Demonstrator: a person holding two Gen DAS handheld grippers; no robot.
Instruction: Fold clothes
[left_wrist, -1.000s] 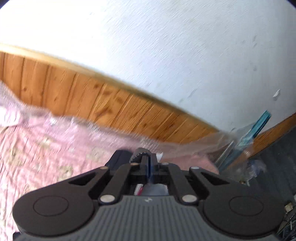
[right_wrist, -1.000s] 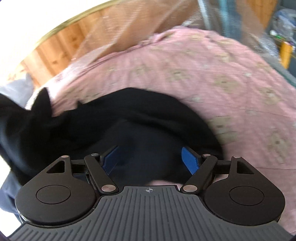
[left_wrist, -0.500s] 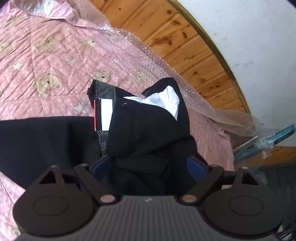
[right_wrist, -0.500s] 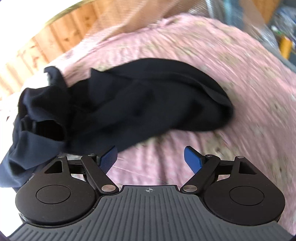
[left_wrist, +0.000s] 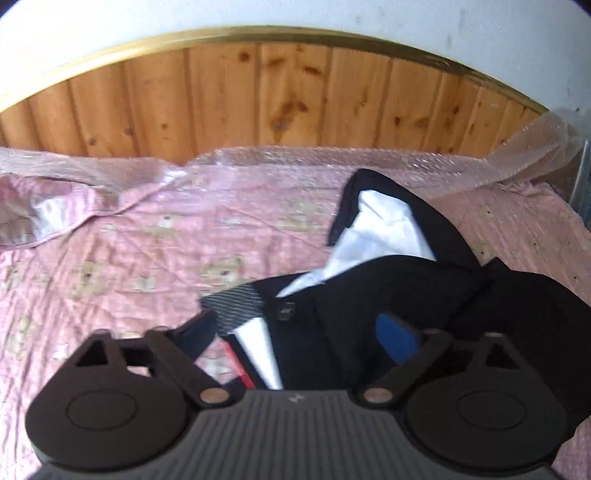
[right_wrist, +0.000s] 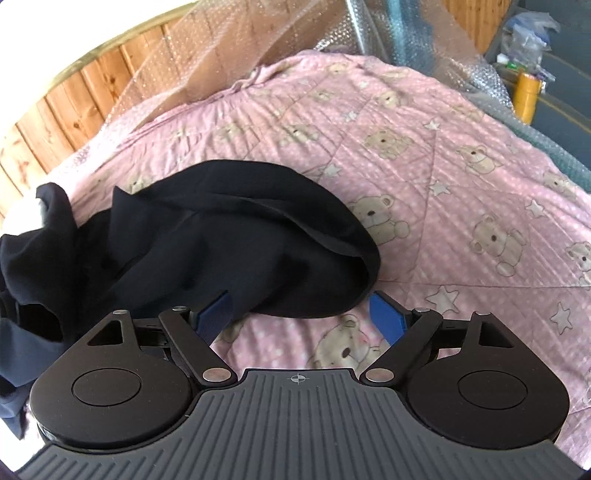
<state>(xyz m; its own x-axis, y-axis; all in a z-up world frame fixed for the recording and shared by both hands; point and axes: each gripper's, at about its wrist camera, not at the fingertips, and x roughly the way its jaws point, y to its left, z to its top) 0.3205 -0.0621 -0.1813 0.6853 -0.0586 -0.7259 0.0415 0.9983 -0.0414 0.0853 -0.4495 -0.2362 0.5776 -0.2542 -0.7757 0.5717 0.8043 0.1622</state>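
Note:
Dark navy trousers lie crumpled on a pink teddy-bear quilt. In the left wrist view the waistband end shows, with white pocket lining, a button and a striped inner band. My left gripper is open just above the waistband, its blue-padded fingers either side of it. My right gripper is open and empty, low over the quilt at the near edge of the rumpled leg end.
A wooden headboard with bubble wrap along its foot stands behind the bed. In the right wrist view clutter and a yellow tape roll lie beyond the bed's far right edge.
The left gripper opened, let go of the trousers and swung from the wall down to the waistband. The right gripper drew back off the dark cloth, which dropped onto the quilt.

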